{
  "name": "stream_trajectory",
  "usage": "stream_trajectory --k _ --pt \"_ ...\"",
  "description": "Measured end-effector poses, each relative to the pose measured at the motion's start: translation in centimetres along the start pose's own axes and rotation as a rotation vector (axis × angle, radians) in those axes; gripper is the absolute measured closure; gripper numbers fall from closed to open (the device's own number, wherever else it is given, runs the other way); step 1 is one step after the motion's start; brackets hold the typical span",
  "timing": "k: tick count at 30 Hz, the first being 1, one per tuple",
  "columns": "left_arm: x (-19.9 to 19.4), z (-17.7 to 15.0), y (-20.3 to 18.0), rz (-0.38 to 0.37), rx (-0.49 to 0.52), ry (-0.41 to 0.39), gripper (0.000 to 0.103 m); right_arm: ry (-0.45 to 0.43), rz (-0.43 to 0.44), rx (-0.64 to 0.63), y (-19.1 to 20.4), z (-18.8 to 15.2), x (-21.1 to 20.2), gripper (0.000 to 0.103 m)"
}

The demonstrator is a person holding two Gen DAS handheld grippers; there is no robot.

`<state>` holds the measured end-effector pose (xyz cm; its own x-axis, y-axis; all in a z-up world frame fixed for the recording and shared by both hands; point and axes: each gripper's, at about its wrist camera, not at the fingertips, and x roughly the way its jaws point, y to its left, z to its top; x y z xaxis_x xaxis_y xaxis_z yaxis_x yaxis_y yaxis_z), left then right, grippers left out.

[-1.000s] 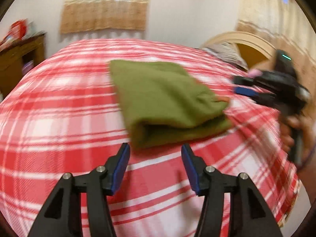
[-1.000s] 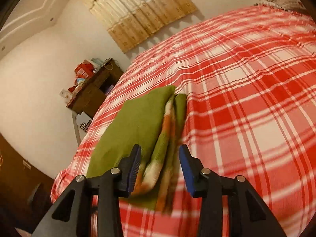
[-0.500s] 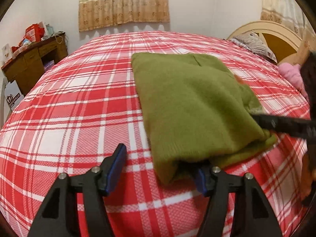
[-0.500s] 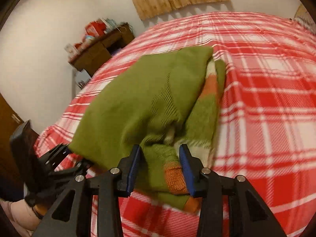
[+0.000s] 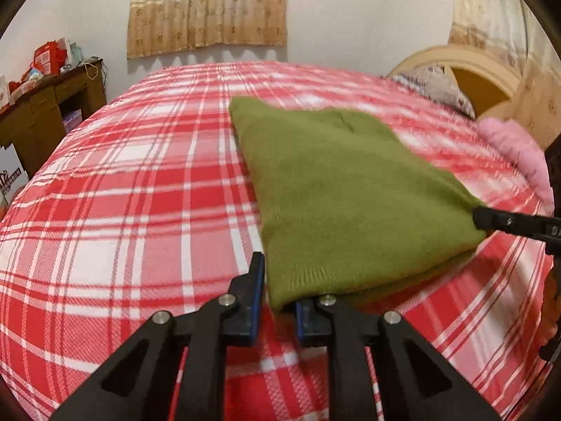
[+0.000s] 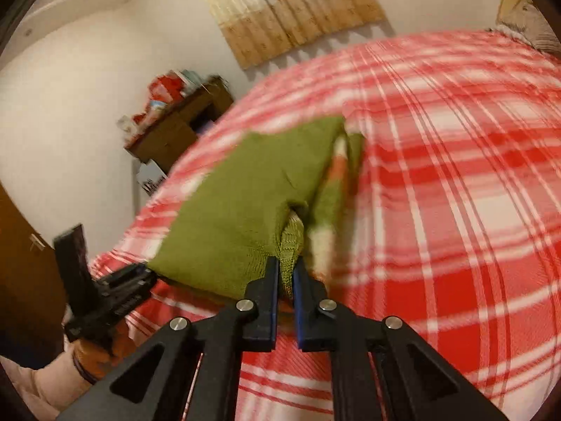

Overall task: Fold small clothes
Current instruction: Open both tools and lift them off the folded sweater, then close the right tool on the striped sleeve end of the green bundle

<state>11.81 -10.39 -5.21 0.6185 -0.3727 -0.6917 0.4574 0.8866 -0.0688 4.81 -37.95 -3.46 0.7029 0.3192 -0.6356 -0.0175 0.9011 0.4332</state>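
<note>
A folded green knit garment with orange and cream stripes inside lies on the red plaid bed. My left gripper is shut on its near corner, the fabric draped over the right finger. My right gripper is shut on the other near corner of the garment, lifting that edge. The right gripper's fingers show at the right of the left wrist view, and the left gripper shows at the lower left of the right wrist view.
A wooden desk with red boxes stands left of the bed. A headboard, a pillow and a pink cloth are at the right. Curtains hang on the far wall.
Both grippers moved up to the garment's near corners and shut on them. The near edge of the garment has risen off the bed.
</note>
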Motion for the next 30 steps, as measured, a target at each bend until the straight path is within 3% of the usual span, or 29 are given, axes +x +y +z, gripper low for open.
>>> stream_trajectory --k 2,6,7,11,14,16,18,20,21,22,23,25,28,30 --pt "-0.1 -0.8 -0.3 0.013 0.025 -0.003 0.085 0.045 -0.046 -0.013 -0.3 -1.5 1.6 0.097" --pt "-1.4 -1.4 0.4 -0.007 0.055 0.008 0.074 0.017 -0.029 0.027 -1.0 -1.7 1.3 0.097" --pt "-2.0 -1.5 0.9 -0.016 0.059 0.011 0.070 0.023 -0.042 0.003 -0.6 -1.6 1.4 0.096" --pt "-4.6 -1.1 2.8 -0.069 0.023 -0.054 0.066 0.051 -0.109 -0.114 1.7 -0.9 0.1 0.093" --pt "-5.3 1.0 3.7 -0.025 -0.008 -0.132 0.066 -0.025 -0.168 -0.181 2.7 0.0 -1.6 0.081" --pt "-4.6 2.7 3.7 0.020 -0.026 -0.149 0.066 -0.114 -0.201 -0.227 4.1 1.8 -2.2 0.064" --pt "-3.1 4.5 3.4 0.056 -0.046 -0.146 0.066 -0.124 -0.180 -0.228 4.5 2.7 -1.8 0.064" --pt "-1.8 6.0 3.2 0.046 -0.074 -0.149 0.066 -0.134 -0.147 -0.232 5.4 3.9 -0.6 0.064" --pt "-1.1 6.6 3.0 0.042 -0.092 -0.148 0.066 -0.132 -0.134 -0.246 5.9 4.4 0.2 0.068" --pt "-0.5 6.9 2.8 0.036 -0.105 -0.145 0.066 -0.121 -0.138 -0.266 6.5 4.7 1.3 0.090" --pt "0.3 7.3 2.6 0.032 -0.120 -0.140 0.066 -0.096 -0.132 -0.284 7.0 4.8 2.3 0.101" --pt "1.8 7.4 1.8 0.041 -0.137 -0.119 0.066 -0.022 -0.116 -0.311 7.6 4.7 4.6 0.103" --pt "3.8 6.4 0.7 0.068 -0.129 -0.077 0.066 0.055 -0.259 -0.322 5.7 3.7 7.3 0.103" --pt "3.8 5.4 -0.1 0.108 -0.103 -0.113 0.065 0.010 -0.174 -0.226 2.9 3.3 6.6 0.103"
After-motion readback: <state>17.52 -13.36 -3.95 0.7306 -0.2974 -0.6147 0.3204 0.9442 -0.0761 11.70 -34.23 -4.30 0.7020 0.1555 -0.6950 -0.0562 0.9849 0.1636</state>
